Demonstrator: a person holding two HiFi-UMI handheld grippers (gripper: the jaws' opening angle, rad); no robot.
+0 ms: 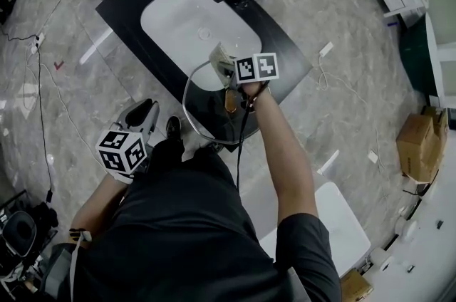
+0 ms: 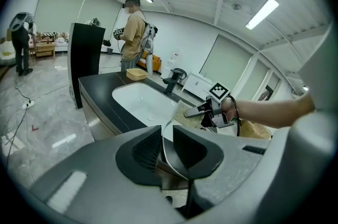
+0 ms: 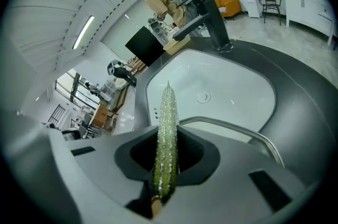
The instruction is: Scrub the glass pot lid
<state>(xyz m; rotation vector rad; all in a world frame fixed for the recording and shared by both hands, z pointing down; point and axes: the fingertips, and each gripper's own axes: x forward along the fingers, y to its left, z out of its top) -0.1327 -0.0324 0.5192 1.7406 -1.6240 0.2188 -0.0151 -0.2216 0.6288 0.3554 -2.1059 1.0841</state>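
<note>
The lid [image 1: 184, 101] is clamped by its rim in the left gripper [image 2: 167, 138]. A scrub pad [image 3: 168, 106] is pinched between the right gripper [image 3: 168, 146] fingers.

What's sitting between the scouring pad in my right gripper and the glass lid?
Nothing visible. The right gripper, shut on the green scouring pad, is at the glass lid's far rim over the sink; the left gripper clamps the near rim.

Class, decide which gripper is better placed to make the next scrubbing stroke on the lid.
Right. The right gripper is shut on the scouring pad beside the glass lid; the left gripper is clamped on its rim, steadying it.
</note>
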